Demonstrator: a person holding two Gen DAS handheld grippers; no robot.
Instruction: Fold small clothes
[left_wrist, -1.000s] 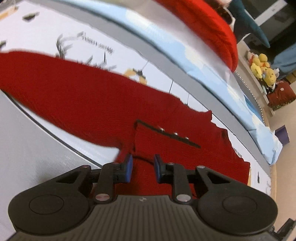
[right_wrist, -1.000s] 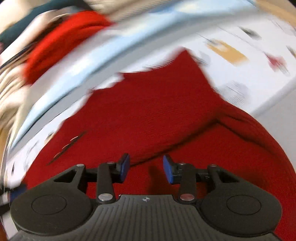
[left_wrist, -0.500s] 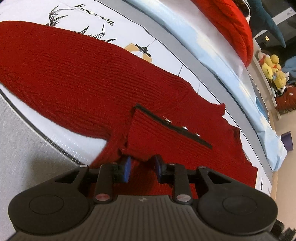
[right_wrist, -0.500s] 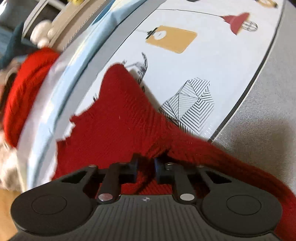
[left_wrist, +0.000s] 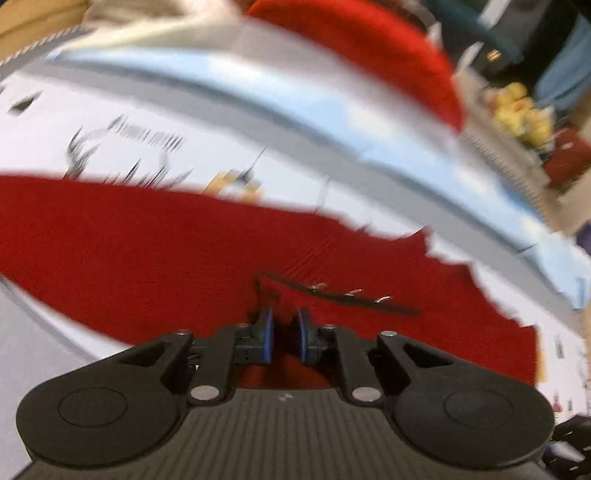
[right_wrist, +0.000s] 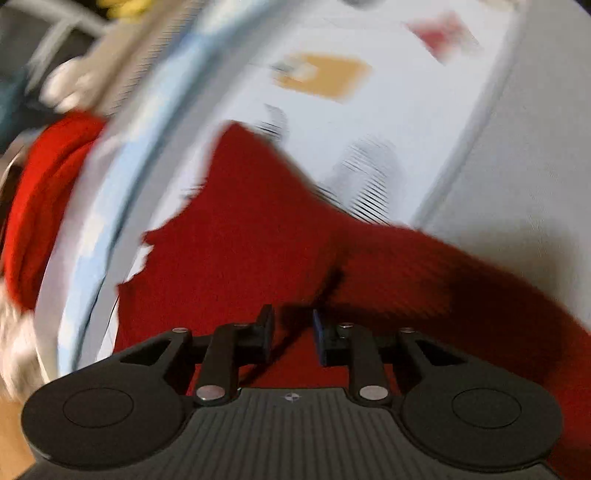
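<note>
Left gripper (left_wrist: 283, 334) has its blue pads nearly together, pinching a fold of the red knit sweater (left_wrist: 155, 243) just below the dark button placket (left_wrist: 343, 295) at 1 o'clock. Right gripper (right_wrist: 291, 338) stands a little wider, with red knit between the pads; whether it truly grips is unclear. Spread on the printed sheet (left_wrist: 110, 122), the sweater runs toward 9 o'clock and 3 o'clock. It looks soft, floppy and light, probably best held at a hem or seam.

Red sweater (left_wrist: 155, 236) – matt ribbed knit; printed sheet (right_wrist: 417, 122) – smooth cloth.
</note>
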